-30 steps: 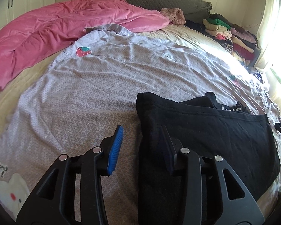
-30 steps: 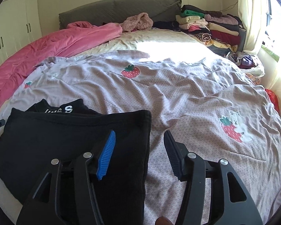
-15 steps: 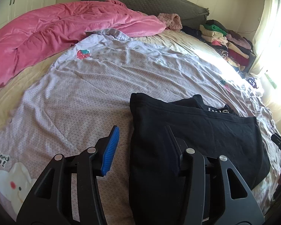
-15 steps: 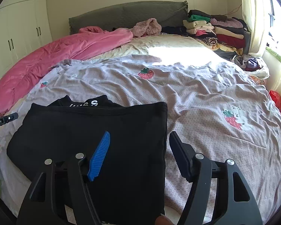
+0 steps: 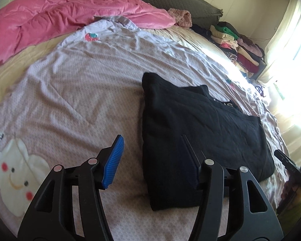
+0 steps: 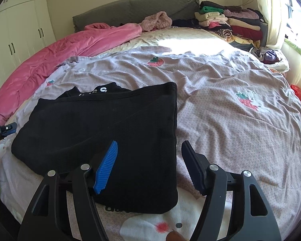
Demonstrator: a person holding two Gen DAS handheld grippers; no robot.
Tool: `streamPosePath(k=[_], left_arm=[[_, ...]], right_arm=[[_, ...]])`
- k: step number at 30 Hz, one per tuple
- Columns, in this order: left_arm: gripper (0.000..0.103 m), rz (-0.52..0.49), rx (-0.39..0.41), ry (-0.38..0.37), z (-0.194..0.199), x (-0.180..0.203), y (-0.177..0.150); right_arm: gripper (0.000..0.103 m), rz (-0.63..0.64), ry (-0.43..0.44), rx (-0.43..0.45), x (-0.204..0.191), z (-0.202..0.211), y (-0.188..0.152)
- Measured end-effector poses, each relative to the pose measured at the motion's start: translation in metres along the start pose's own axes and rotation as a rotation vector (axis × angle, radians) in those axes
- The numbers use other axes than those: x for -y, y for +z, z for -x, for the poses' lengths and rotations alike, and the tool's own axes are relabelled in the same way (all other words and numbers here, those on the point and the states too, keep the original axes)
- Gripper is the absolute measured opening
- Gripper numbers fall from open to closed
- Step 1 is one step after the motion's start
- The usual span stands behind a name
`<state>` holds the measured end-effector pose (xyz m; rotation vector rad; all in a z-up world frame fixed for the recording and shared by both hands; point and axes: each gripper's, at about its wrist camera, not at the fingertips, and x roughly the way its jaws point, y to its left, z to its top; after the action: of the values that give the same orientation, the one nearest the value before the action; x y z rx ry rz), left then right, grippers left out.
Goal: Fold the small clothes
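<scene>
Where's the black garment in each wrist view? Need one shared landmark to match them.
Left wrist: black garment right of centre, its left edge between the tool's fingers.
Right wrist: black garment left of centre, its right edge between the tool's fingers.
Shared landmark: pile of folded clothes, at the far right of the bed in both.

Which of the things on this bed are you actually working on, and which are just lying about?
In use:
- black garment, partly folded
- left gripper, open
- right gripper, open

Lying about:
- pink quilt
- stack of folded clothes
- strawberry bedsheet
- pink fluffy garment
</scene>
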<state>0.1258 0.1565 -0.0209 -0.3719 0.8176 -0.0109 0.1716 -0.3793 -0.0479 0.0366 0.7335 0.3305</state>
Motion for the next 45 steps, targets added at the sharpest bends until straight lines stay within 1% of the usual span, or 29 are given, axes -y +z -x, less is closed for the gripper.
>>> streamPosePath(k=[3,4,5,6,7,9,13,15,16,18,19,20,21,23,24,25,28,29,31,33,35,39,43,45], left_arm=[[0.05,-0.021,-0.012,0.015,0.0,0.005,-0.009],[0.052,-0.034,-0.015,0.021,0.0,0.008,-0.013],[0.057,-0.038,-0.019,0.02,0.0,0.01,-0.014],[0.059,-0.042,-0.024,0.017,-0.001,0.012,-0.017],[0.06,-0.043,-0.027,0.014,-0.001,0.013,-0.019],[0.06,-0.041,-0.034,0.004,-0.002,0.013,-0.02],[0.06,-0.054,-0.044,0.026,-0.007,0.015,-0.023],[0.06,-0.052,-0.048,0.03,-0.009,0.015,-0.024],[0.058,-0.051,-0.048,0.028,-0.01,0.015,-0.025],[0.041,-0.047,-0.049,0.009,-0.011,0.015,-0.025],[0.028,-0.049,-0.054,-0.002,-0.012,0.015,-0.026],[0.021,-0.056,-0.057,-0.001,-0.013,0.016,-0.026],[0.015,-0.067,-0.06,0.002,-0.014,0.019,-0.027],[0.011,-0.106,-0.051,0.033,-0.012,0.026,-0.029],[0.011,-0.129,-0.043,0.057,-0.011,0.03,-0.03],[0.01,-0.133,-0.041,0.064,-0.01,0.032,-0.03],[0.011,-0.114,-0.045,0.06,-0.008,0.027,-0.03],[0.011,-0.104,-0.05,0.055,-0.008,0.025,-0.031],[0.014,-0.093,-0.057,0.057,-0.009,0.023,-0.031],[0.016,-0.092,-0.058,0.061,-0.009,0.022,-0.031],[0.019,-0.094,-0.055,0.066,-0.008,0.023,-0.031],[0.022,-0.095,-0.049,0.074,-0.005,0.023,-0.032],[0.023,-0.098,-0.043,0.08,-0.002,0.025,-0.034],[0.024,-0.099,-0.039,0.082,0.0,0.025,-0.035]], right_arm=[[0.065,-0.026,0.004,-0.006,0.003,0.001,-0.008],[0.065,-0.037,0.006,-0.007,0.005,0.002,-0.011],[0.065,-0.045,0.009,-0.008,0.006,0.002,-0.013],[0.065,-0.05,0.012,-0.012,0.007,0.002,-0.014],[0.065,-0.052,0.016,-0.018,0.007,0.001,-0.016],[0.065,-0.056,0.018,-0.024,0.007,0.0,-0.019],[0.065,-0.077,0.027,-0.027,0.009,-0.003,-0.019],[0.063,-0.088,0.028,-0.033,0.011,-0.006,-0.019],[0.058,-0.093,0.035,-0.036,0.012,-0.008,-0.019],[0.047,-0.11,0.039,-0.05,0.015,-0.012,-0.02],[0.036,-0.115,0.056,-0.056,0.015,-0.013,-0.02],[0.024,-0.115,0.067,-0.057,0.015,-0.013,-0.02],[0.018,-0.106,0.059,-0.051,0.014,-0.012,-0.02],[0.011,-0.091,0.052,-0.043,0.012,-0.008,-0.018],[0.011,-0.081,0.044,-0.04,0.012,-0.006,-0.018],[0.01,-0.063,0.031,-0.037,0.01,-0.002,-0.018],[0.01,-0.041,0.002,-0.031,0.012,0.004,-0.02],[0.008,-0.043,-0.006,-0.04,0.013,0.002,-0.023],[0.007,-0.046,-0.053,-0.068,0.019,-0.006,-0.029],[0.008,-0.071,-0.036,-0.097,0.024,-0.013,-0.035],[0.009,-0.064,-0.041,-0.08,0.022,-0.009,-0.036],[0.011,-0.044,-0.055,-0.072,0.017,-0.004,-0.033],[0.017,-0.051,-0.047,-0.067,0.017,0.001,-0.033],[0.024,-0.051,-0.046,-0.062,0.015,0.004,-0.033]])
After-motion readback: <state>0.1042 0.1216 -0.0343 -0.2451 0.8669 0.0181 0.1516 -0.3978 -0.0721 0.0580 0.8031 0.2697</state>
